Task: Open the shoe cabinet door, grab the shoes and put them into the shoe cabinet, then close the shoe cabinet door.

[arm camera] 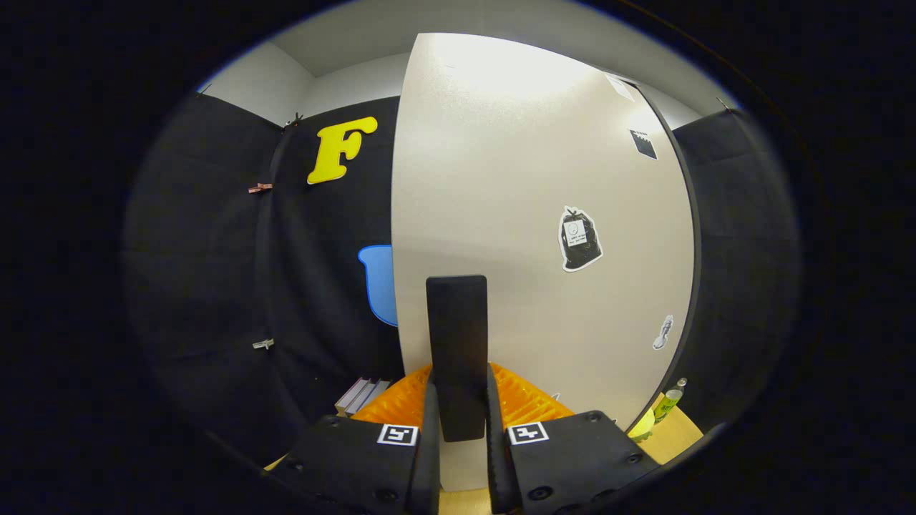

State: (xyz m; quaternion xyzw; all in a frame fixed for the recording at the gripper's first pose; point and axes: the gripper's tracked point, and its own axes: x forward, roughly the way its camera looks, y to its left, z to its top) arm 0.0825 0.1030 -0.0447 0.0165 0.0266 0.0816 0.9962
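- gripper [458, 429]: two black fingers, each with a square black-and-white marker on its block, stand close together, only a narrow gap between them.
- that gap is taken up by a black rectangular handle [456, 336], which stands upright from the fingers. both fingers [430, 436] press against its lower sides, so the tongs are nearly closed and clamped on the handle.
- shoe cabinet door [529, 214]: a large pale cream panel directly ahead of the fingers, carrying the handle near its lower middle. its left edge stands out against the black cloth wall; its right edge has a dark border.
- whether the door is closed or partly swung out cannot be told from this angle.
- door surface: a sticker of a black bag [579, 239] sits up and to the right of the handle, a small black sticker [643, 144] higher near the right edge, and a small pale grey sticker [663, 332] lower by that same edge.
- orange ribbed item [526, 400]: lies just beyond the fingers on both sides of the handle's base, below the door; what it is cannot be told.
- a few flat grey pieces [361, 395], possibly books, lie left of the orange item at the foot of the cloth wall.
- a green bottle [670, 402] stands at the lower right, beside the door's right edge, on a tan surface [676, 438].
- small clips [260, 188] hold the black cloth at the left.
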